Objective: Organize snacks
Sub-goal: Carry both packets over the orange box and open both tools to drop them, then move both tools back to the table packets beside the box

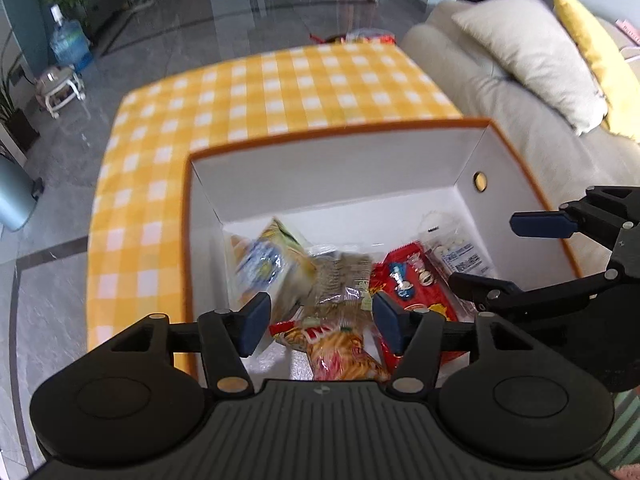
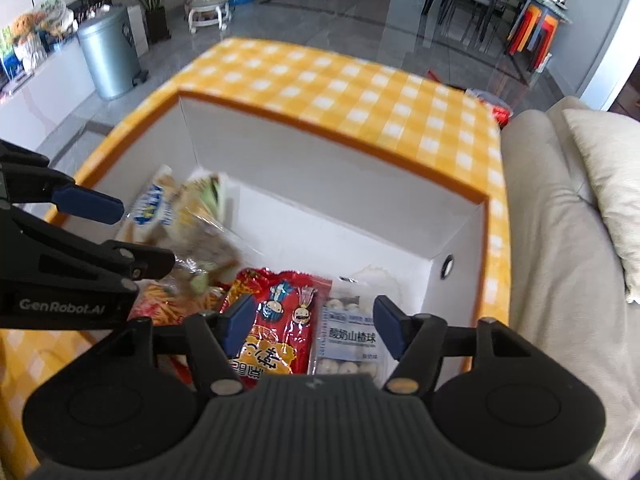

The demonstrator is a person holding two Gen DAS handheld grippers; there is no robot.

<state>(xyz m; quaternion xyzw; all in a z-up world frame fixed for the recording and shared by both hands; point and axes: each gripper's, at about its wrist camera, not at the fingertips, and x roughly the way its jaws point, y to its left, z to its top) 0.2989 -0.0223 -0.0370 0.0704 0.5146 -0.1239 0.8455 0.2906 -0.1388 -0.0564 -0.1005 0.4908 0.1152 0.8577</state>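
White-walled box (image 2: 360,184) on the checked cloth (image 2: 320,80) holds the snacks. Only the right wrist view shows "GenRobot.AI" on the left gripper (image 2: 132,236) (jaws wide, empty); right gripper (image 2: 316,320) likewise gapes over the red packet (image 2: 280,312).

Yellow-white checked tablecloth (image 1: 280,92), orange-rimmed white box (image 1: 340,168), red snack packet (image 2: 276,320)

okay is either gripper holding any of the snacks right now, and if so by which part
Nothing is held. The left gripper and right gripper both hang open above the snacks in the box, fingers clear of every packet.
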